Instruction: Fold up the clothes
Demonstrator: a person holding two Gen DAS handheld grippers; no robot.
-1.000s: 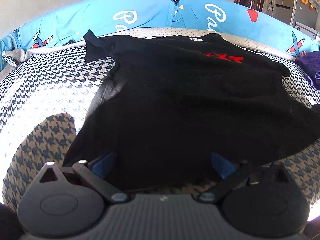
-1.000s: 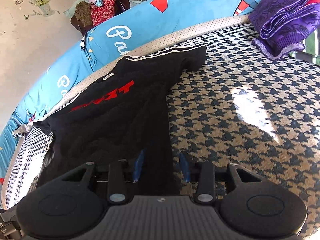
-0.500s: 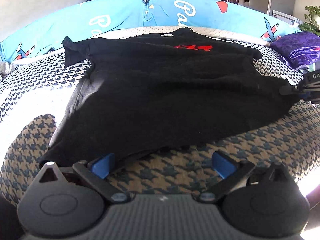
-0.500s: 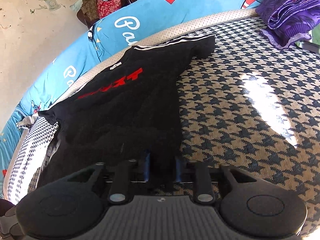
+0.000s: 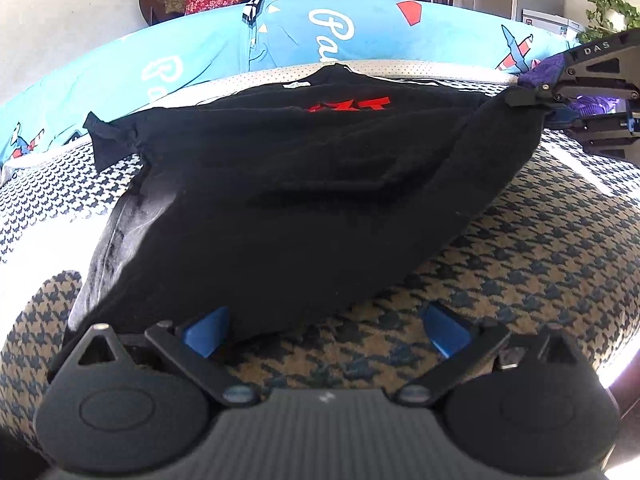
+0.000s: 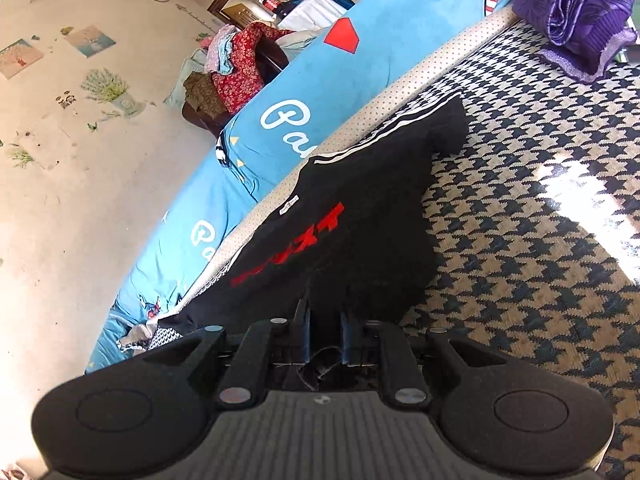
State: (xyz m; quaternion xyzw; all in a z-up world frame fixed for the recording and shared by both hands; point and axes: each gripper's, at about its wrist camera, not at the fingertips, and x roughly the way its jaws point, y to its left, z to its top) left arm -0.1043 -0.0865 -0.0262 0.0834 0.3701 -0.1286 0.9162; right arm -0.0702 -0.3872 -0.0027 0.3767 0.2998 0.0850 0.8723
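A black T-shirt (image 5: 296, 184) with red lettering lies on the houndstooth bed cover (image 5: 540, 264). My right gripper (image 6: 325, 334) is shut on the shirt's bottom right corner and holds it lifted off the bed; it shows in the left wrist view (image 5: 560, 100) at the upper right, with the cloth stretched up to it. The shirt also shows in the right wrist view (image 6: 360, 232), its collar and striped sleeve still flat. My left gripper (image 5: 326, 334) is open, its blue pads wide apart at the shirt's near left hem, holding nothing.
A blue patterned bolster (image 5: 280, 48) runs along the far side of the bed. A folded purple garment (image 6: 576, 16) lies at the far right. A chair piled with clothes (image 6: 236, 76) stands by the wall behind.
My right gripper has closed on the shirt's corner and raised it, tilting as it rose. The right side of the shirt has lifted off the bed. My left gripper stays open.
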